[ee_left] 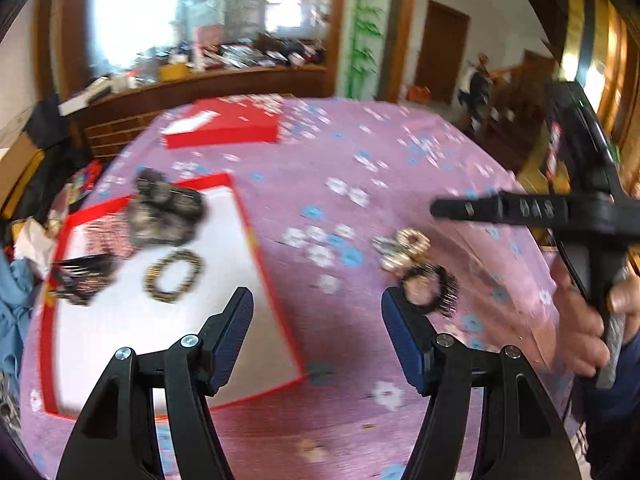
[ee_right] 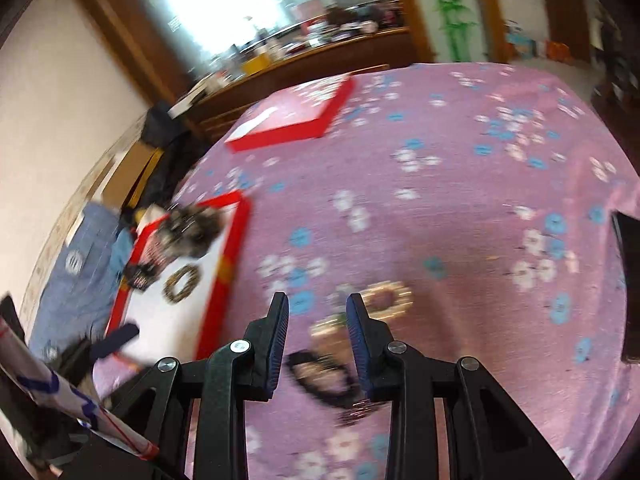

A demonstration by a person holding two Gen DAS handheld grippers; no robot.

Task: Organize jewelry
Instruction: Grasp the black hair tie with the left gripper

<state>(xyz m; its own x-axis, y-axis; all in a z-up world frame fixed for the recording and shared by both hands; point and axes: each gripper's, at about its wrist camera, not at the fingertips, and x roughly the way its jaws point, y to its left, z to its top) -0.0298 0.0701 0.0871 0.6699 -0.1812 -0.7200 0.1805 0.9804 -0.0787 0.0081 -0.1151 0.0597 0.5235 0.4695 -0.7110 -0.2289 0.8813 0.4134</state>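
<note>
A red-rimmed white box (ee_left: 256,240) lies on the pink flowered cloth and holds a beaded bracelet (ee_left: 174,276), a dark furry piece (ee_left: 164,216) and a dark fringed piece (ee_left: 82,278). On the cloth lie a gold bead bracelet (ee_left: 404,248) and a black hair tie (ee_left: 430,290). My left gripper (ee_left: 318,304) is open and empty, over the box's right edge. My right gripper (ee_right: 318,312) is open and empty above the hair tie (ee_right: 320,376) and the gold bracelet (ee_right: 386,298); it also shows in the left wrist view (ee_left: 440,208).
The red box lid (ee_left: 224,122) lies at the far side of the table, also in the right wrist view (ee_right: 296,116). A dark flat object (ee_right: 630,288) sits at the right table edge. Cluttered shelves stand behind the table.
</note>
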